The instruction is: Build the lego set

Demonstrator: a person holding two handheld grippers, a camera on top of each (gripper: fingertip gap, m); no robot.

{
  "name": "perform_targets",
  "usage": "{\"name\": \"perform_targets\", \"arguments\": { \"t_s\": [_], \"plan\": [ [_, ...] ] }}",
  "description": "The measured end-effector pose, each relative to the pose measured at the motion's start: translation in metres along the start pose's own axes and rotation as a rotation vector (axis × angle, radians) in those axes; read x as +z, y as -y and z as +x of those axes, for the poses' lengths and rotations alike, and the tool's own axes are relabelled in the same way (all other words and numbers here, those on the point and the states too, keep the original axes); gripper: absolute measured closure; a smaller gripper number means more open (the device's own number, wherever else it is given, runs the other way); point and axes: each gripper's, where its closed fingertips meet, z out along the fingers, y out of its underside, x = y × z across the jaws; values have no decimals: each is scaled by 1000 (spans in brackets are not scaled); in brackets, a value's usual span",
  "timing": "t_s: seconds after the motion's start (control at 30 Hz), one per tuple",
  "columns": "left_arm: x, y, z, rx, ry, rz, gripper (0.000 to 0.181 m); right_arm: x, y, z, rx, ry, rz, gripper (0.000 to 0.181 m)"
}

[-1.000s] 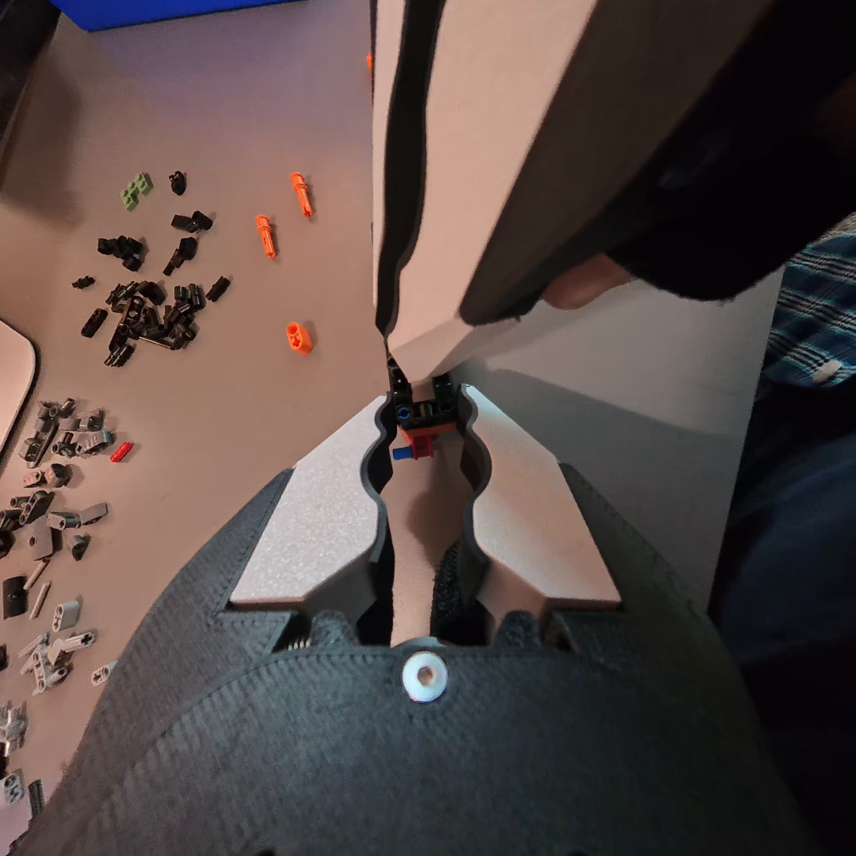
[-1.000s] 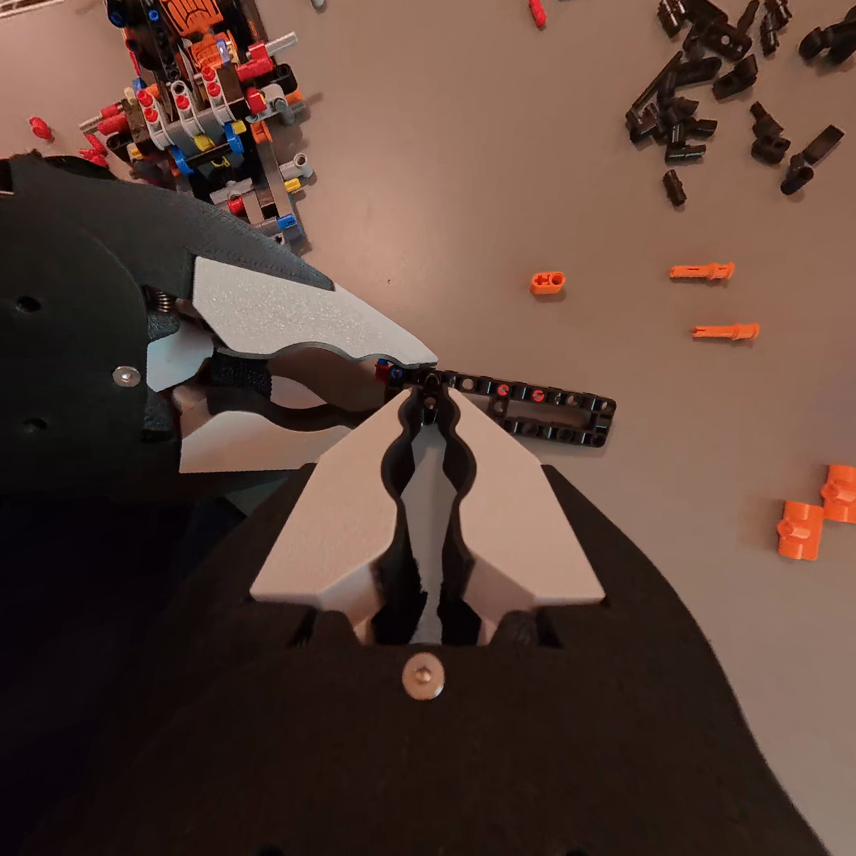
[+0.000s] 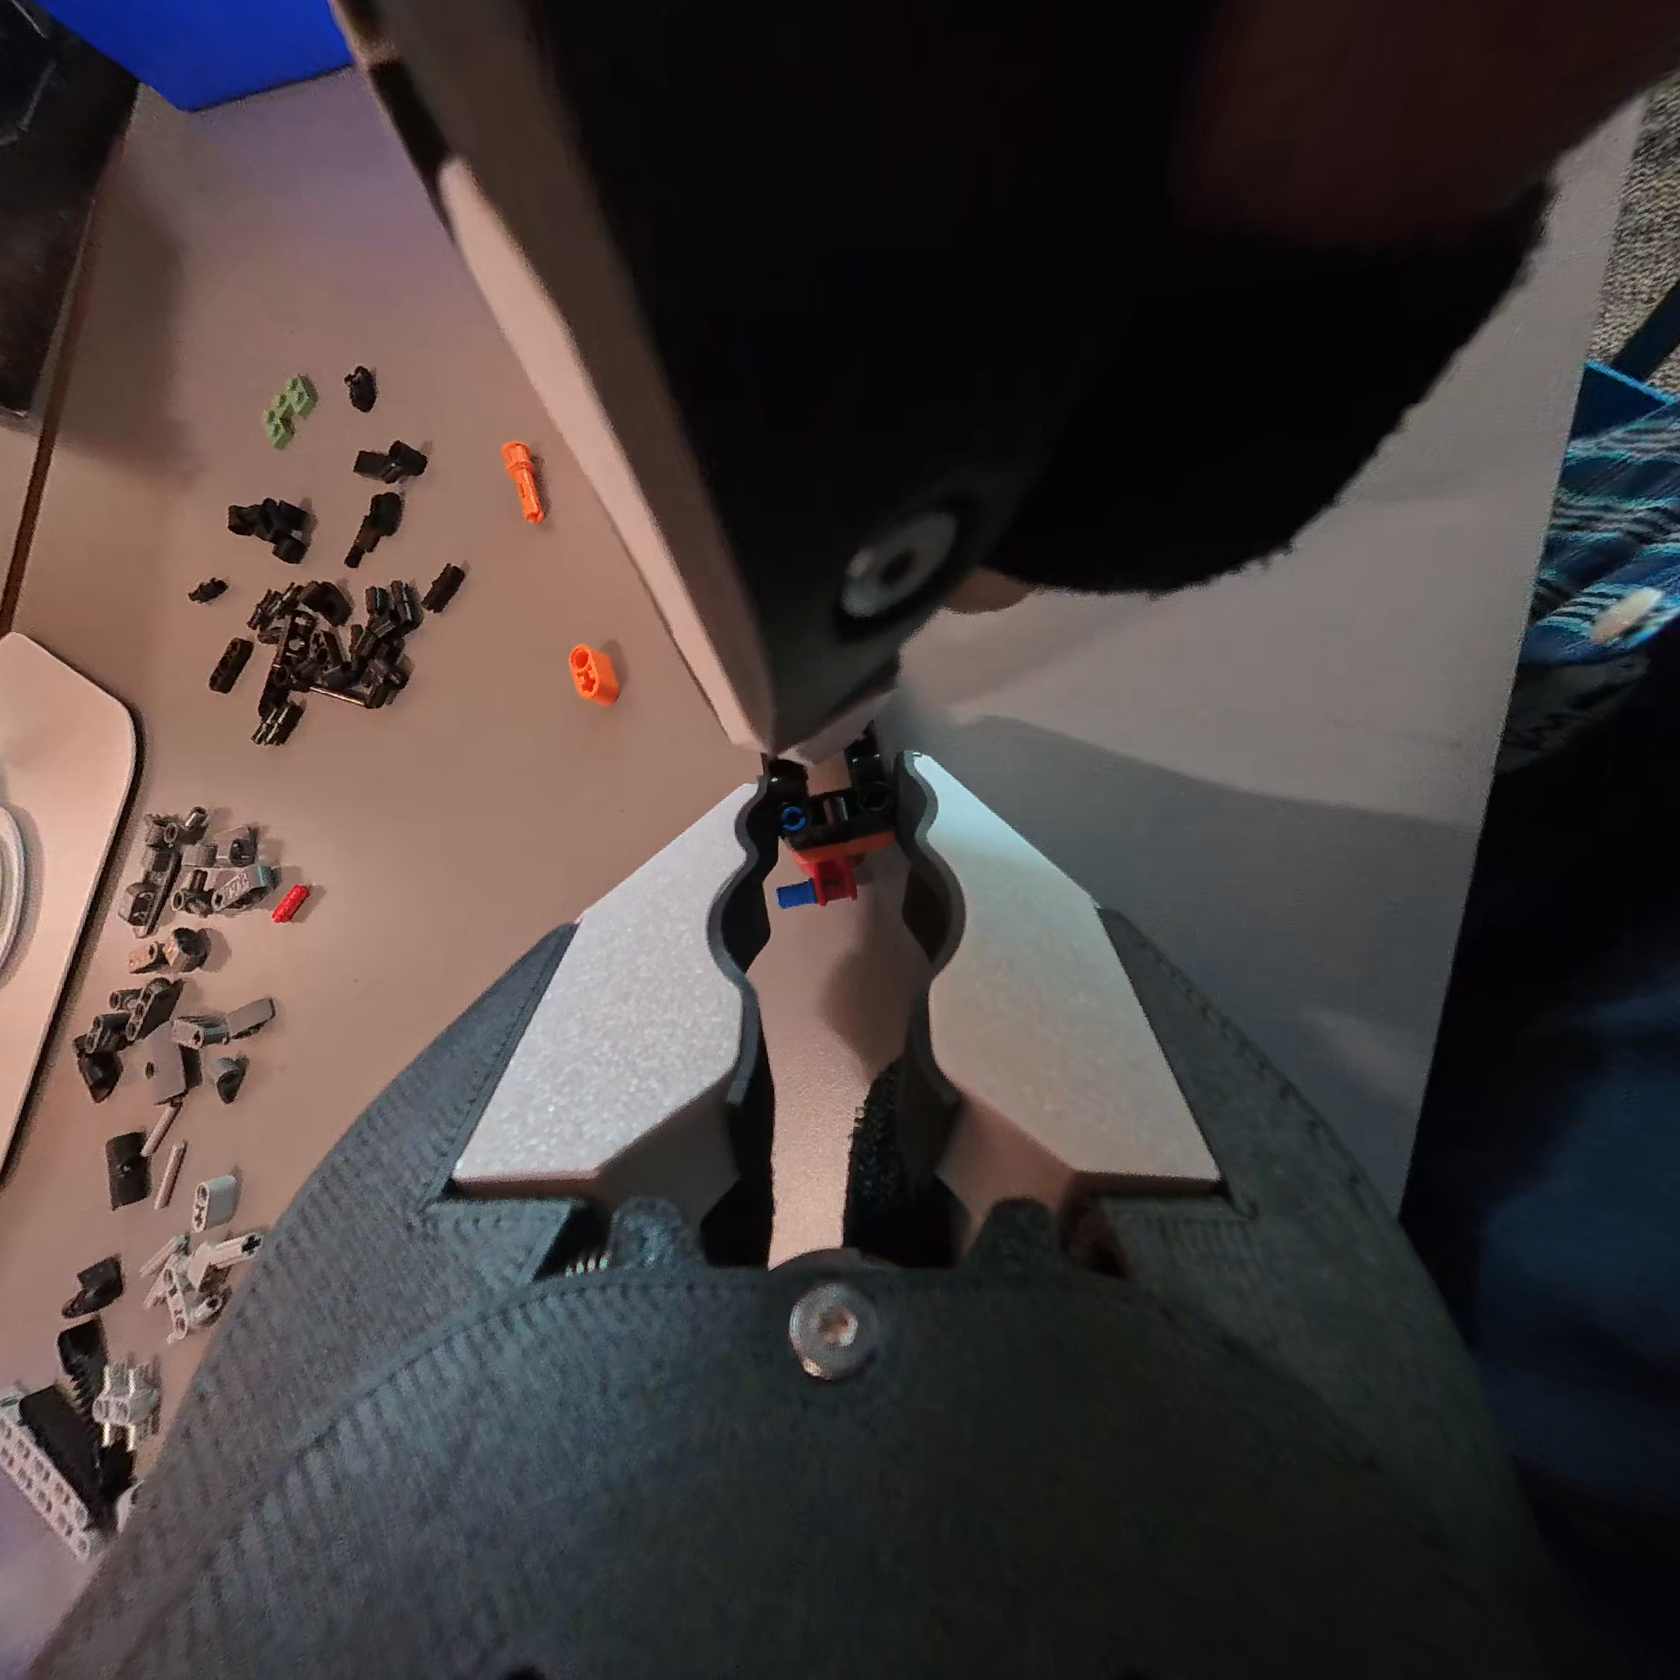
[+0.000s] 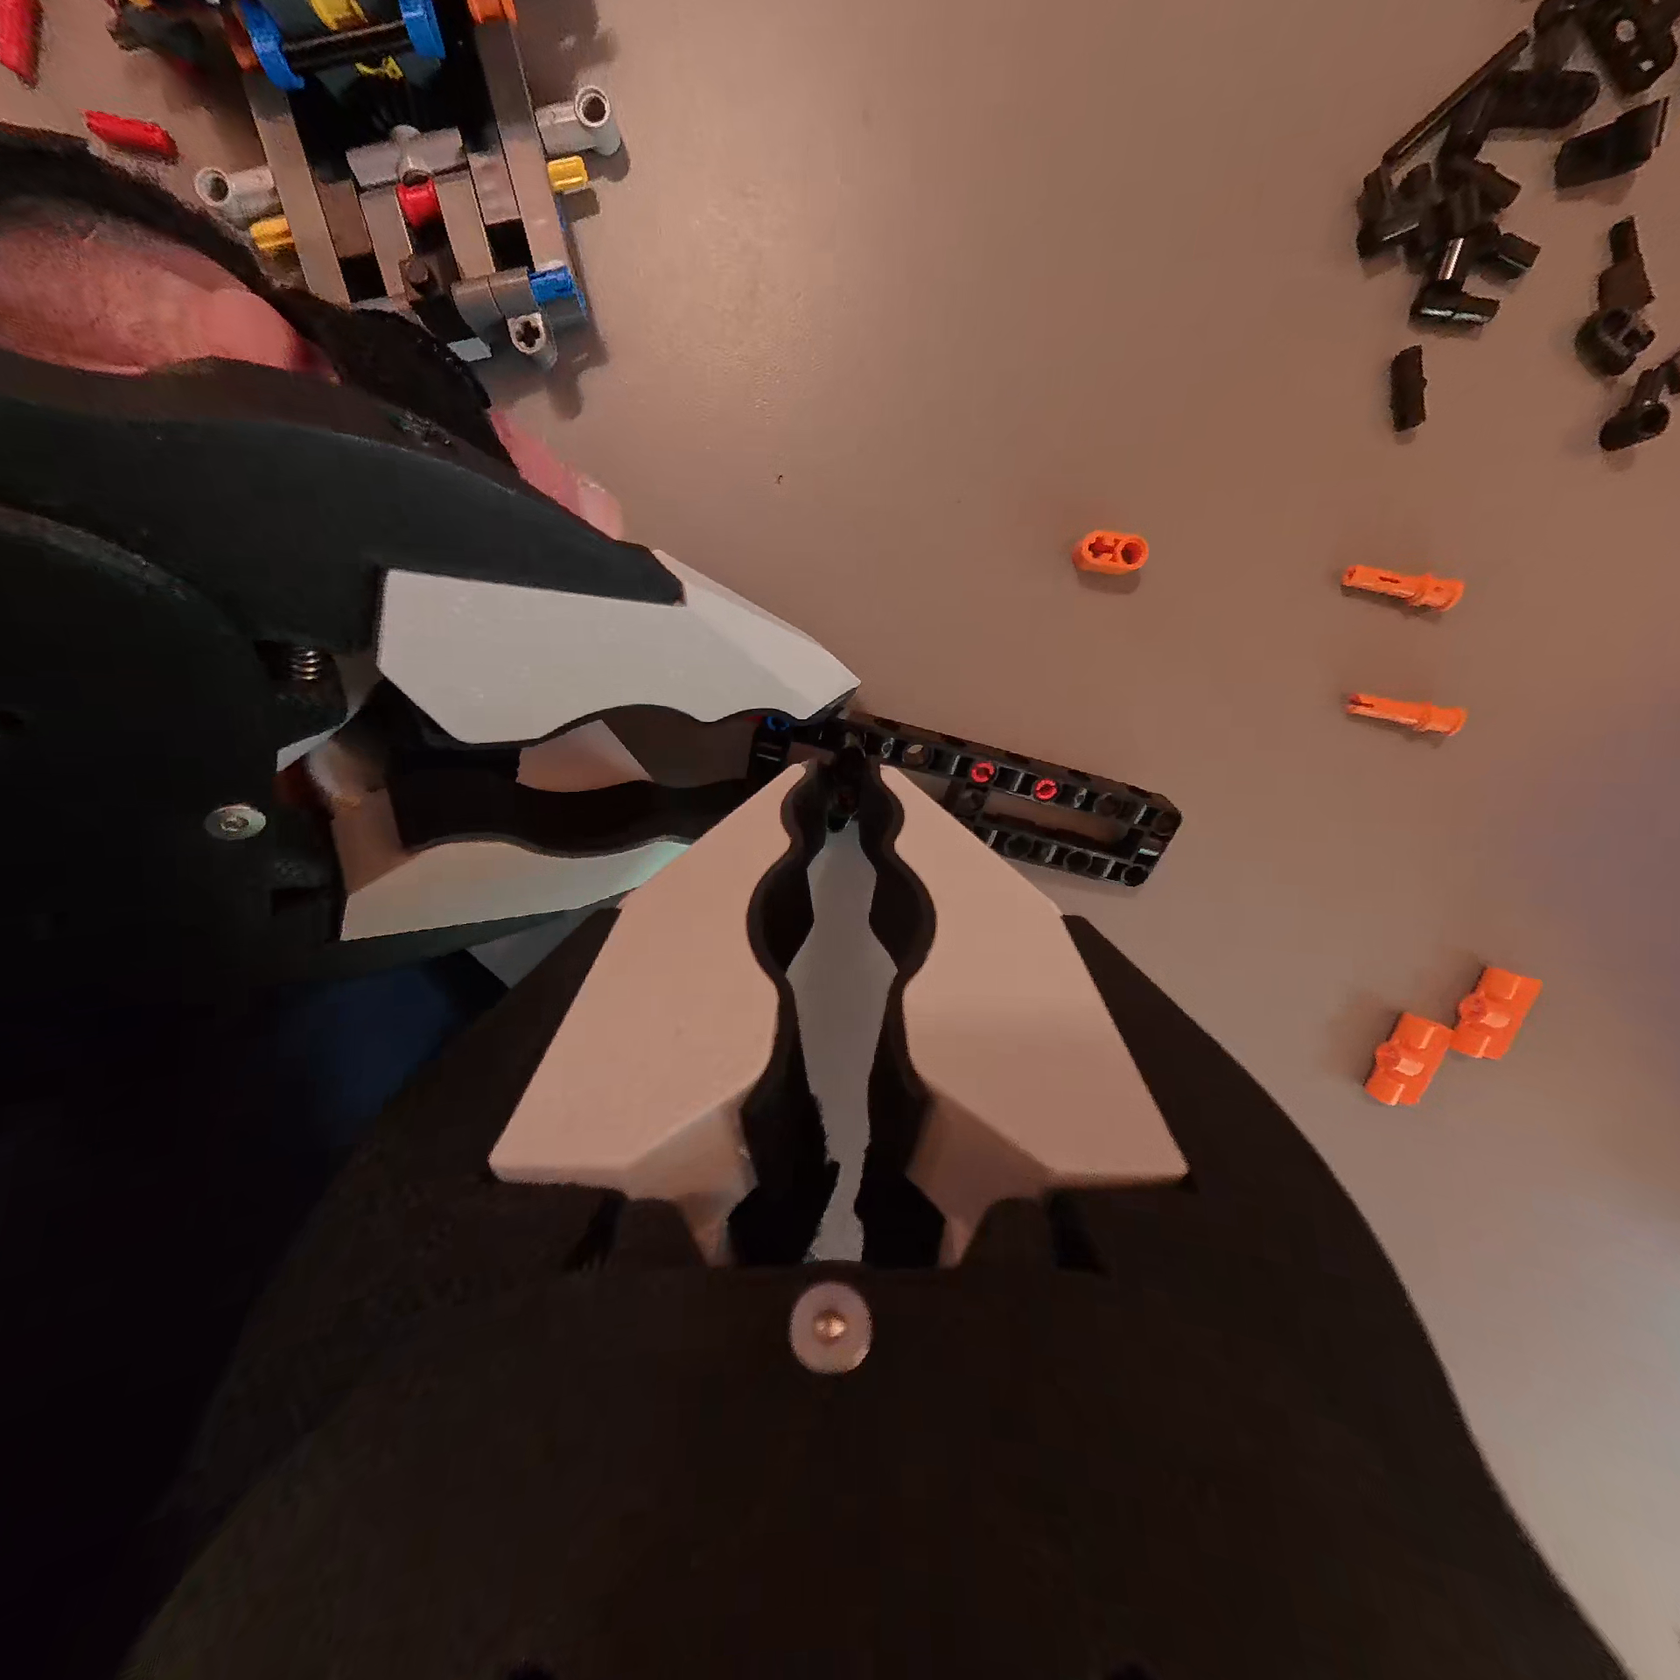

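The black frame beam (image 4: 1009,800) was the whole story here. It was up off the table (image 4: 909,364), long axis running away to the right and a bit downward in my right wrist view, with two red pins (image 4: 1011,780) showing along its top row. In the left wrist view I saw it nearly end-on, with a blue pin (image 3: 793,820) in the near end and a small red piece (image 3: 835,880) hanging under it.

My left gripper (image 3: 832,809) had that near end pinched between its tips, fingers drawn in narrow around it. My right gripper (image 4: 841,782) came at the beam square to its length, just along from the left one's grip, tips nearly together on a small dark piece (image 4: 844,789) right at the beam's edge. Couldn't really tell if that piece was seated yet or only touching.

So I figured the next push had to go straight across the beam's axis, with the left side bracing.

Off to the side: an orange connector (image 4: 1109,552), two orange pins (image 4: 1403,586), loose black parts (image 4: 1455,227), and the half-built model (image 4: 436,182) up top.
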Motion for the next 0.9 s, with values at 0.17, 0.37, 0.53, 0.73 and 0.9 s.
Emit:
{"name": "perform_targets", "arguments": {
  "t_s": [0.17, 0.37, 0.53, 0.73, 0.9],
  "plan": [
    [0, 0, 0, 11, 5, -9, 158, 2, -1, 0, -26, 6, -40, 176],
    [0, -1, 0, 2, -1, -9, 158, 3, -1, 0, -50, 20, -84, 176],
    [0, -2, 0, 1, -2, -11, 157, 4, 1, 0, -49, 27, -79, 177],
    [0, -3, -2, -28, -5, -3, 156, 4, 3, 0, -38, 48, -77, 176],
    [-2, -7, -5, -69, -8, 21, 156, 6, 6, -3, 29, 129, 19, 171]
  ]
}}
